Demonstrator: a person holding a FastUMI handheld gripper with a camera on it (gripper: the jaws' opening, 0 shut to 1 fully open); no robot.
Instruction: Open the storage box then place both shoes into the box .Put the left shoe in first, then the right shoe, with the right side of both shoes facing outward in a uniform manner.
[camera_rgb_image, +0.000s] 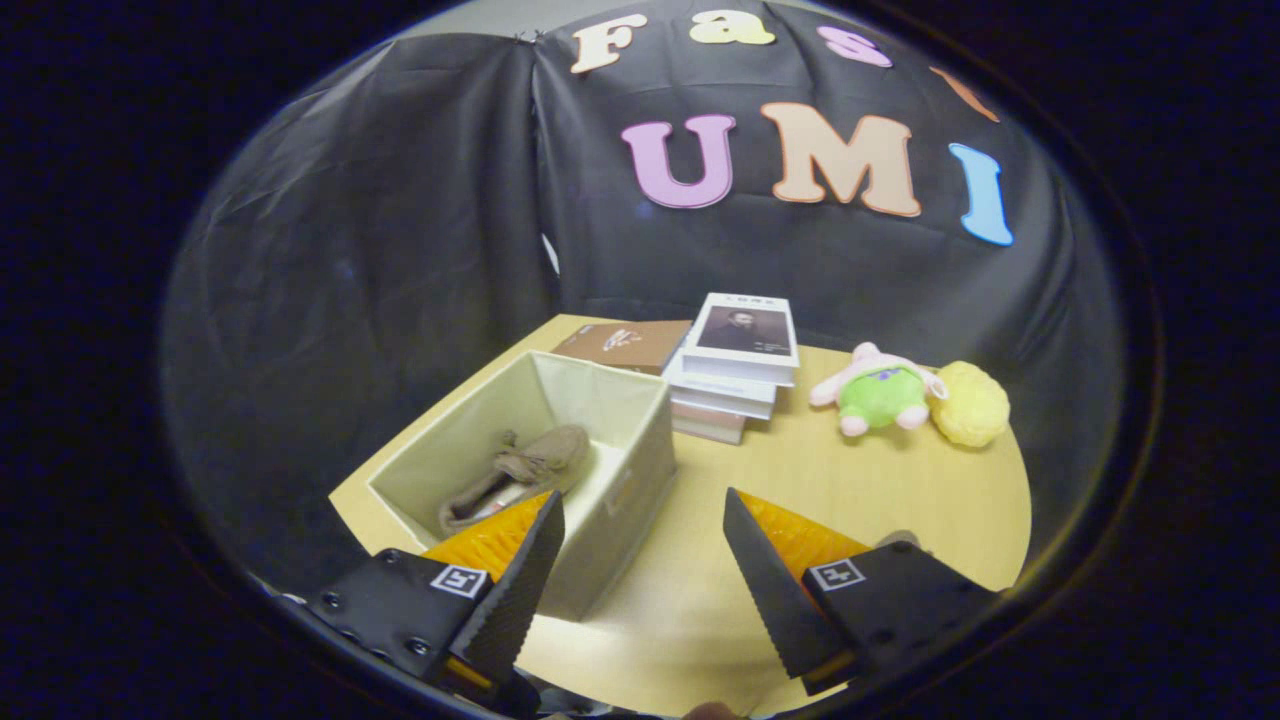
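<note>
Gripper view is showing me the tool hanging above the near part of the counter with its fingers spread wide apart and nothing between them. I am judging the coming move by one relation: the storage box is lying ahead and to the left of the tool, its near corner just beyond the left finger, so that finger is the nearer one. The box is standing open at the top, and one brownish shoe is already lying inside it, its long axis running along the box's length, from the near corner by the finger toward the far wall. I am not able to say which shoe of the pair it is (nor which side is facing outward), and I am not locating a second shoe. Beyond the box a stack of books is sitting, with a green plush toy and a yellow ball to its right.
</note>
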